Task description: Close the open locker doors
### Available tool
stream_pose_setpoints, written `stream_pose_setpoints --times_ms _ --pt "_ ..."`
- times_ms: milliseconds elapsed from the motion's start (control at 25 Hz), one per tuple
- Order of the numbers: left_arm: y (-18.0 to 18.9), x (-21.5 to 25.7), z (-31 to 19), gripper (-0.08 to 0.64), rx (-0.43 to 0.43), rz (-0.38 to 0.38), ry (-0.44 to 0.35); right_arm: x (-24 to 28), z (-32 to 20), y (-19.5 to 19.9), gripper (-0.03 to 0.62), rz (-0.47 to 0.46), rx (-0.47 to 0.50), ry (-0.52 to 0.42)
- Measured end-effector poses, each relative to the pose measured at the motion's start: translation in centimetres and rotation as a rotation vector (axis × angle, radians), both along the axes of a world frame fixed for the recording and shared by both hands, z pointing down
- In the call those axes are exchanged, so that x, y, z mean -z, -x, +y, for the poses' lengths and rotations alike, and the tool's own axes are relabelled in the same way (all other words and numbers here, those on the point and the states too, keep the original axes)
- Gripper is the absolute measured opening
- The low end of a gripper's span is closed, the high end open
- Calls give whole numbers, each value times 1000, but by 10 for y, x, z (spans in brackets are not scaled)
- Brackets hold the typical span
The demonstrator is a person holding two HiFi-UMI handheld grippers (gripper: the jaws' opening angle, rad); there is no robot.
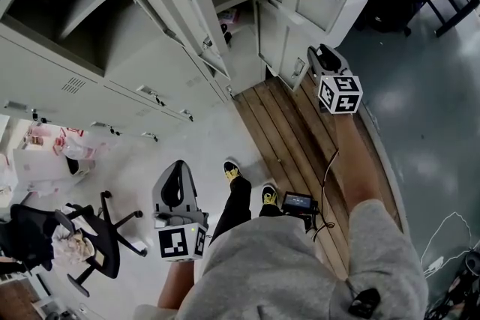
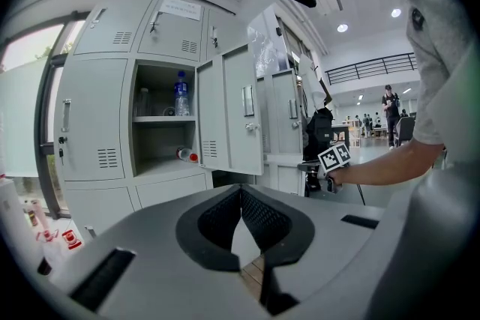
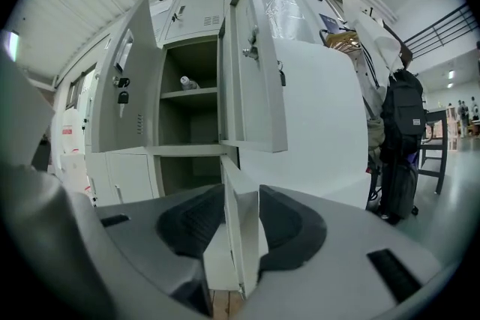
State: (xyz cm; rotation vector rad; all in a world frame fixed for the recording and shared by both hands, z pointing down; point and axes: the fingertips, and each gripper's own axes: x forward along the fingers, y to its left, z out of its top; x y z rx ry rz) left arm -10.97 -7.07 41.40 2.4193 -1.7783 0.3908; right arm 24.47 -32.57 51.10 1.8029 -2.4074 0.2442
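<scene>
Nearest the person, the left gripper [image 2: 240, 189] hangs low beside the leg, its jaws together and empty, taking no part for now. Ahead, over the wooden platform [image 1: 300, 139], the right gripper [image 3: 241, 197] reaches out to the lockers. Its jaws stand wide apart, with the free edge of the lower locker door [image 3: 234, 243] upright between the pads. The pads look slack on the door, so I take it to be straddled, not pinched. That door juts out from its compartment, well open. Just above it, the two upper doors [image 3: 259, 79] also stand ajar around a shelf. Further along the row, in the left gripper view, another open door [image 2: 232, 116] hangs beside a compartment holding a water bottle [image 2: 181, 94]. The doors look like thin painted sheet metal. By my judgement they are light, stiff enough to push and free on their hinges, but smooth and slippery under a pinch. The best hold should be at the free edge, far from the hinge, or a flat push on the face there. A gentle swing seems wise, as a light door may bounce back off its latch.
</scene>
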Motion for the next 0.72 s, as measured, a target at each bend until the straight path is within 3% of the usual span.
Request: stream_pose_setpoints --times_ms 400,480,720 --pt "2 0 12 11 1 7 -6 3 34 60 132 13 136 -11" --pt "4 0 17 11 8 11 -10 2 37 74 101 22 158 -13" --pt "20 1 29 11 52 11 -16 2 40 117 98 28 227 -20"
